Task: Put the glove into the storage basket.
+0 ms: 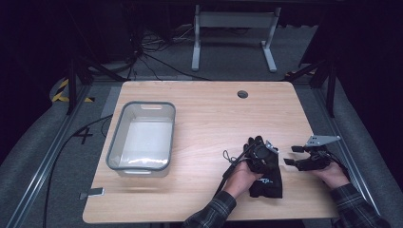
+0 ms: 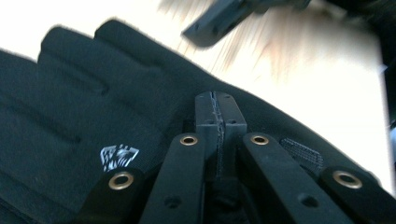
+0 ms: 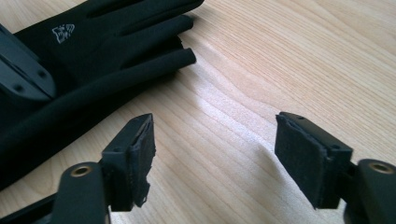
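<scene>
Two grippers: left gripper (image 2: 218, 122) closed atop the black fabric glove (image 2: 93, 116), seemingly pinning it; right gripper (image 3: 215, 158), at its 3 o'clock, gapes, probably needing to pinch the glove next

A black glove (image 1: 267, 178) lies flat on the wooden table (image 1: 204, 118), near its front edge and right of the middle. Its fingers (image 3: 140, 60) are stretched out, and a small white logo (image 2: 119, 157) marks its back.

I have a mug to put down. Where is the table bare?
Bare wood lies between the grey bin and the black glove, and along the far edge by the round hole. The near right corner is crowded: left gripper on the glove, right gripper beside it.
</scene>
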Available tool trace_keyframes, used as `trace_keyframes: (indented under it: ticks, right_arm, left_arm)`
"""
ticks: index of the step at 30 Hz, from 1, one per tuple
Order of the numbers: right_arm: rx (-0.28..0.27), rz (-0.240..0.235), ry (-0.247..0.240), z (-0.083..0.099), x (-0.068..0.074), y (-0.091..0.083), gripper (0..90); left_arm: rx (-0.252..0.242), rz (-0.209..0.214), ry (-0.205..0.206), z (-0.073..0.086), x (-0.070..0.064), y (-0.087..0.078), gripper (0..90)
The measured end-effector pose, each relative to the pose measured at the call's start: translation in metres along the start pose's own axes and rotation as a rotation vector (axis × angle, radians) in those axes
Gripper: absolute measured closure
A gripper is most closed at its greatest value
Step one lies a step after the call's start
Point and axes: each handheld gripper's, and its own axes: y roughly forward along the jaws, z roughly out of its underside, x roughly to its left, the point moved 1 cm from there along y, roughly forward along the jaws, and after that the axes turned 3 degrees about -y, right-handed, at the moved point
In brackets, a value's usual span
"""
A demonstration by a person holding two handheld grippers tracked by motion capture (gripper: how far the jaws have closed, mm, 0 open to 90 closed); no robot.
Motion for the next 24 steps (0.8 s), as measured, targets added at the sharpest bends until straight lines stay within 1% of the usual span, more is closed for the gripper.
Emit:
trace_keyframes:
  ticks: [1, 2, 3, 6, 7, 8, 9, 10, 11, 13, 16, 17, 18, 19, 21, 22, 23, 24]
  right_arm:
    - [0.001, 0.000, 0.001, 0.000, 0.000, 0.000, 28.9]
    - [-0.002, 0.003, -0.001, 0.000, 0.000, 0.000, 28.6]
    - [-0.003, 0.005, 0.002, 0.000, 0.000, 0.000, 28.5]
    - [-0.011, 0.009, 0.005, 0.000, -0.001, -0.001, 27.3]
    - [-0.011, 0.009, 0.007, 0.000, -0.002, -0.001, 27.0]
    - [-0.008, 0.011, 0.009, 0.001, -0.002, -0.001, 26.2]
    - [-0.007, 0.011, 0.011, 0.001, -0.002, 0.000, 26.1]
    - [-0.005, 0.012, 0.012, 0.002, -0.003, 0.000, 25.3]
    - [-0.007, 0.014, 0.014, 0.002, -0.003, 0.000, 24.2]
    - [-0.008, 0.017, 0.020, 0.002, -0.004, 0.000, 22.5]
    - [-0.015, 0.026, 0.028, 0.003, -0.006, 0.002, 19.0]
    - [-0.015, 0.031, 0.030, 0.004, -0.006, 0.002, 18.1]
    - [-0.016, 0.046, 0.032, 0.004, -0.007, 0.002, 17.2]
    - [-0.016, 0.046, 0.032, 0.004, -0.007, 0.002, 17.2]
    - [-0.013, 0.056, 0.032, 0.005, -0.007, 0.003, 16.5]
    - [-0.016, 0.064, 0.030, 0.005, -0.007, 0.003, 15.8]
    - [-0.017, 0.068, 0.029, 0.005, -0.008, 0.003, 15.6]
    - [-0.019, 0.071, 0.031, 0.005, -0.008, 0.003, 15.4]
  left_arm:
    - [-0.005, -0.001, -0.002, 0.000, 0.000, 0.001, 89.8]
    - [-0.003, 0.002, -0.003, 0.000, 0.000, 0.000, 89.7]
    - [-0.013, -0.004, -0.001, -0.001, -0.001, -0.003, 89.7]
    - [-0.034, -0.007, -0.004, -0.002, -0.002, -0.017, 89.6]
    - [-0.045, -0.017, -0.007, -0.002, -0.003, -0.023, 89.7]
    - [-0.039, -0.020, -0.009, -0.001, -0.003, -0.029, 89.7]
    - [-0.039, -0.020, -0.009, -0.001, -0.003, -0.029, 89.7]
    - [-0.043, -0.021, -0.005, 0.002, -0.005, -0.039, 89.7]
    - [-0.044, -0.020, -0.012, 0.005, -0.006, -0.042, 89.7]
    - [-0.041, -0.014, -0.009, 0.010, -0.009, -0.046, 89.7]
    - [-0.040, 0.003, -0.017, 0.019, -0.012, -0.046, 89.6]
    - [-0.030, 0.008, -0.024, 0.023, -0.012, -0.044, 89.6]
    - [-0.028, 0.013, -0.028, 0.025, -0.011, -0.041, 89.6]
    - [-0.028, 0.013, -0.028, 0.025, -0.011, -0.041, 89.6]
    - [-0.018, 0.019, -0.043, 0.031, -0.009, -0.035, 89.7]
    - [-0.008, 0.015, -0.047, 0.033, -0.008, -0.033, 89.7]
    - [0.009, 0.007, -0.038, 0.035, -0.007, -0.031, 89.7]
    - [0.010, 0.004, -0.040, 0.036, -0.006, -0.031, 89.7]
